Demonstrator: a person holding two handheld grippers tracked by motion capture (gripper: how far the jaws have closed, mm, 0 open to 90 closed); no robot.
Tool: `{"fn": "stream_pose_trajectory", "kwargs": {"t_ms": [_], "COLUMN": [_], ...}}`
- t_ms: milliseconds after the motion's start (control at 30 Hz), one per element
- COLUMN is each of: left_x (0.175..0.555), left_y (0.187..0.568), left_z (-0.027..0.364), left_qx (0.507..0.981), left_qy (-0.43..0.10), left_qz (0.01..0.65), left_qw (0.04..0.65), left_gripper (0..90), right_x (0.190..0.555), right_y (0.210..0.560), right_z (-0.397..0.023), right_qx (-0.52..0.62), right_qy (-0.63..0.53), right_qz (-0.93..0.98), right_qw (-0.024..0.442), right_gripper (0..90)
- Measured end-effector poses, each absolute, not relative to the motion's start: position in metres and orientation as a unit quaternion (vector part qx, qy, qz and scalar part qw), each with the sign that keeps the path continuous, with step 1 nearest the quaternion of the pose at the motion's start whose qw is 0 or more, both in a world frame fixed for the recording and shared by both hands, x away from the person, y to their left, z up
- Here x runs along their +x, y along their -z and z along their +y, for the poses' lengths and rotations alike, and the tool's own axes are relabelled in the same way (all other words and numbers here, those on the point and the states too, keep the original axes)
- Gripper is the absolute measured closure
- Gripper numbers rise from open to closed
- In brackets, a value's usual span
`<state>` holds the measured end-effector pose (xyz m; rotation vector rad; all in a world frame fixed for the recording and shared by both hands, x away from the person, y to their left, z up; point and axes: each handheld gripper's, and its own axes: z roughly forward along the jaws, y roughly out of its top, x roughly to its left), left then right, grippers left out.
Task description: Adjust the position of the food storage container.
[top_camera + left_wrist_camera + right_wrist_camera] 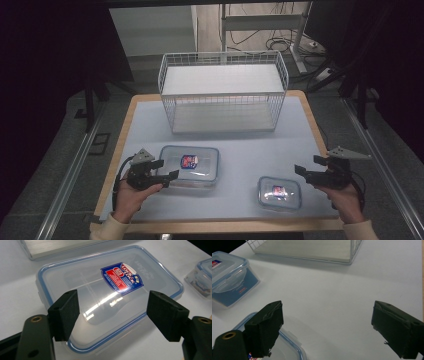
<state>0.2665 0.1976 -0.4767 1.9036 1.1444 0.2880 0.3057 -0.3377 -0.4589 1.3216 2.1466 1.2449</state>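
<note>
The left gripper (112,315) is spread wide, nothing pinched; the big lidded container (110,295) is seen right between and just beyond its jaws; the right gripper (327,327) is released too, the small container (284,350) tucked under its left-hand jaw.

A lab test bay: dark curtains flank the table (300,107); behind it, loose cables (260,42) trail around a metal frame (262,22).

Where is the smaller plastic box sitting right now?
High view: the small box sits front right on the table, just left of the right gripper.
</note>
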Motion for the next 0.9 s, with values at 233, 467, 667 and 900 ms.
{"fn": "stream_pose_trajectory", "kwargs": {"t_ms": [233,467,667,900], "left_x": [0.261,0.258,0.250,0.247], "left_y": [0.477,0.470,0.476,0.495], "left_z": [0.198,0.198,0.182,0.137], "left_qx": [0.772,0.780,0.802,0.845], "left_qy": [-0.111,-0.084,-0.059,-0.044], "left_qz": [0.447,0.426,0.399,0.356], "left_qw": [0.437,0.452,0.441,0.398], "left_gripper": [38.9,83.7,90.0,90.0], "right_x": [0.305,0.303,0.305,0.305], "right_y": [0.456,0.457,0.459,0.460], "right_z": [-0.337,-0.336,-0.334,-0.333], "right_qx": [0.454,0.454,0.455,0.454], "right_qy": [-0.444,-0.442,-0.441,-0.444], "right_qz": [0.755,0.755,0.756,0.756], "right_qw": [0.166,0.168,0.164,0.158], "right_gripper": [13.1,13.2,13.7,14.6]}}
